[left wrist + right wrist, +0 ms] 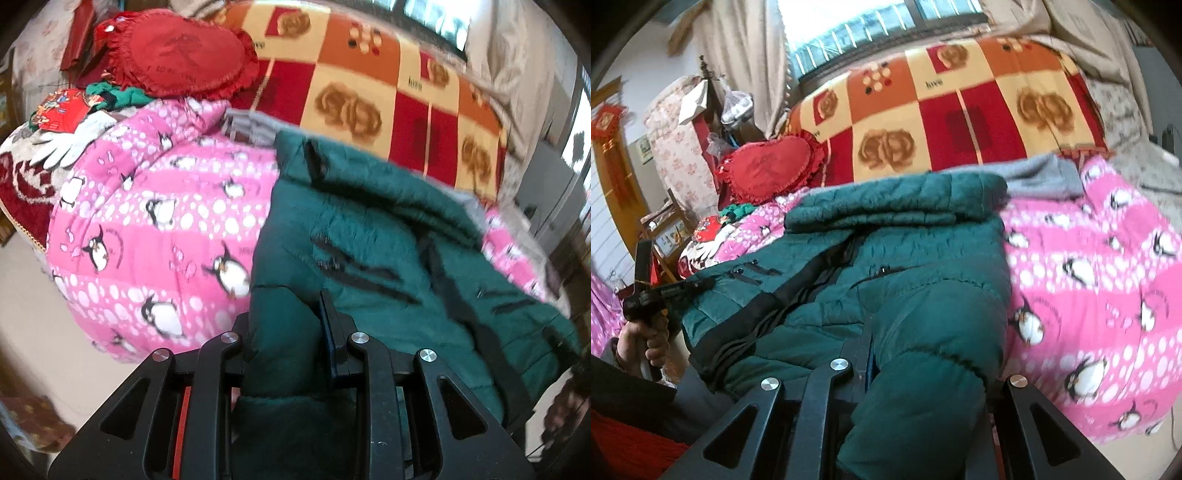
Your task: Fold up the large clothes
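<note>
Two claws grip one dark green padded jacket (369, 229) that lies on the bed, over a pink penguin-print quilt (155, 206), with its near edge pulled toward the cameras. Beyond the quilt, a red, orange and cream checked blanket (369, 85) with rose prints covers the rest of the bed, and a pale curtain (746, 55) hangs beside a bright window (849, 22).

Both claws slant downward toward the bed. The left claw (286, 332) is clamped on a thick fold of the jacket's near edge, its fingers (328, 325) pressed into the padding. The right claw (886, 365) is closed hard on another bunched fold; its right finger is buried in the fabric, so I judge the grip mostly from how the cloth bulges up between the black frames.

Only the right wrist view shows the person's left hand (646, 343) wrapped round the other tool's handle at the far left, and a grey garment (1045, 173) lying past the jacket's folded sleeve. Only the left wrist view shows a pair of white gloves (70, 140) on the quilt's far edge. A red heart-shaped cushion (184, 55) with a frilled rim sits near the head of the bed in both views.
</note>
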